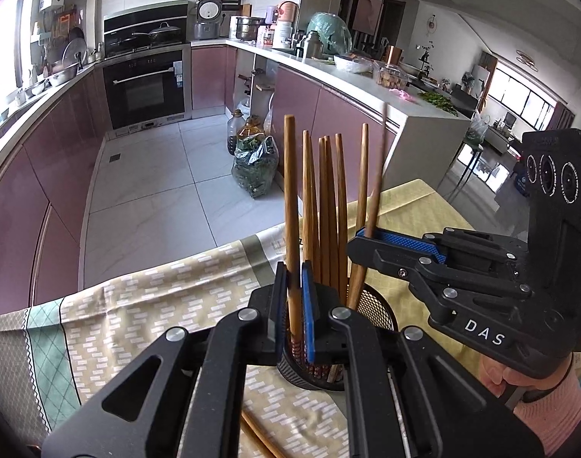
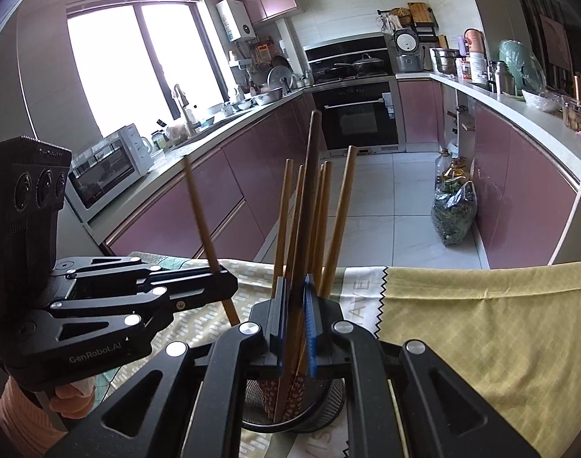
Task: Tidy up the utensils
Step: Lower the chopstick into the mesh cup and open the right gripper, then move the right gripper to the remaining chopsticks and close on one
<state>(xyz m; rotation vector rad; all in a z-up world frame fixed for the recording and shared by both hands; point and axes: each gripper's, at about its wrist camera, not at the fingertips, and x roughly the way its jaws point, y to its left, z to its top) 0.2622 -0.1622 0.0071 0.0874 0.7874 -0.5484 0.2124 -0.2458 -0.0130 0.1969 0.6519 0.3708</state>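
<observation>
A black mesh holder [image 1: 374, 311] stands on the cloth-covered table and holds several wooden chopsticks [image 1: 330, 206] upright. My left gripper [image 1: 295, 313] is shut on one chopstick [image 1: 290, 198] at the holder's rim. My right gripper [image 1: 361, 238] comes in from the right and is shut on another chopstick [image 1: 378, 175], which leans into the holder. In the right wrist view, the right gripper [image 2: 295, 324] clamps its dark chopstick [image 2: 309, 191] above the holder [image 2: 324, 412]. The left gripper [image 2: 229, 286] holds its chopstick [image 2: 200, 210] at the left.
The table wears a patterned beige cloth [image 1: 145, 305] and a yellow cloth [image 2: 481, 324]. More chopsticks [image 1: 258, 435] lie on the table near me. Beyond the table edge are the tiled kitchen floor, a bag of greens [image 1: 256, 168] and pink cabinets.
</observation>
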